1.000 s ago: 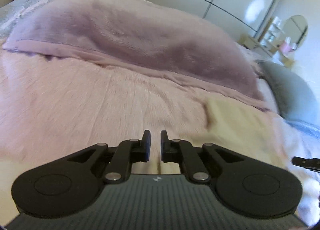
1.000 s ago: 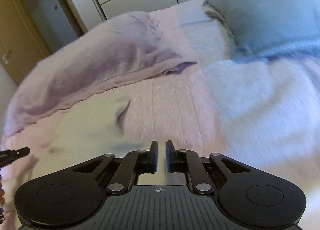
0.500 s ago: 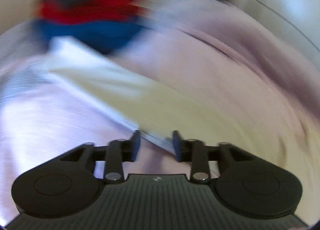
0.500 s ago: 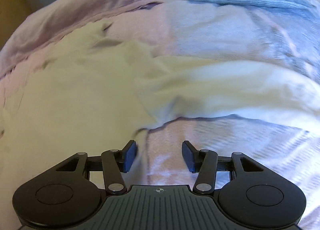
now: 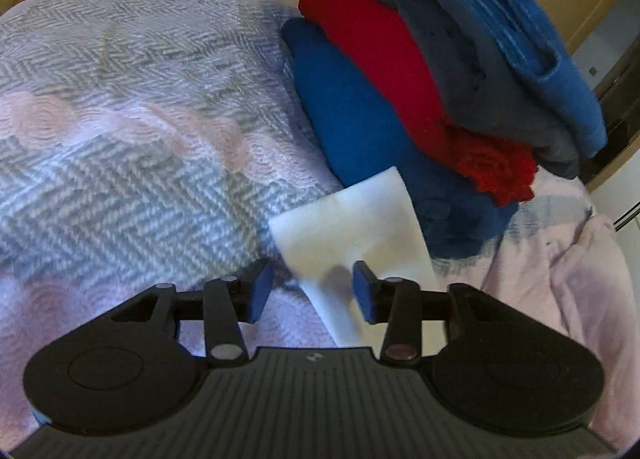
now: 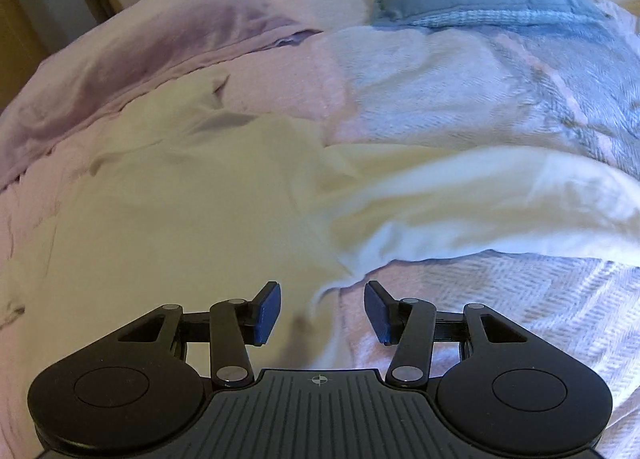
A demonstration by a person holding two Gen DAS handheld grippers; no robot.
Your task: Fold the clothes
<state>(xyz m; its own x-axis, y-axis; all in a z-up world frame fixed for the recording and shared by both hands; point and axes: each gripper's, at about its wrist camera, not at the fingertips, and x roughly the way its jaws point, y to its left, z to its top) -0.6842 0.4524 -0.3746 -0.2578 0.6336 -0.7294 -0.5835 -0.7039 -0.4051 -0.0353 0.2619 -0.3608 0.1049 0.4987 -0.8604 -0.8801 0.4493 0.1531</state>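
Lying spread across the pink and grey herringbone bedspread, the pale cream-white cotton garment had one flat sleeve reaching to the foot of the stack of folded blue, red and grey knitwear. Hovering over that sleeve, the left gripper had just been narrowing its jaws, though the blue pads were clear of the cloth. Near the garment's crumpled lower edge, the right gripper was released, its jaws apart and gripping nothing.
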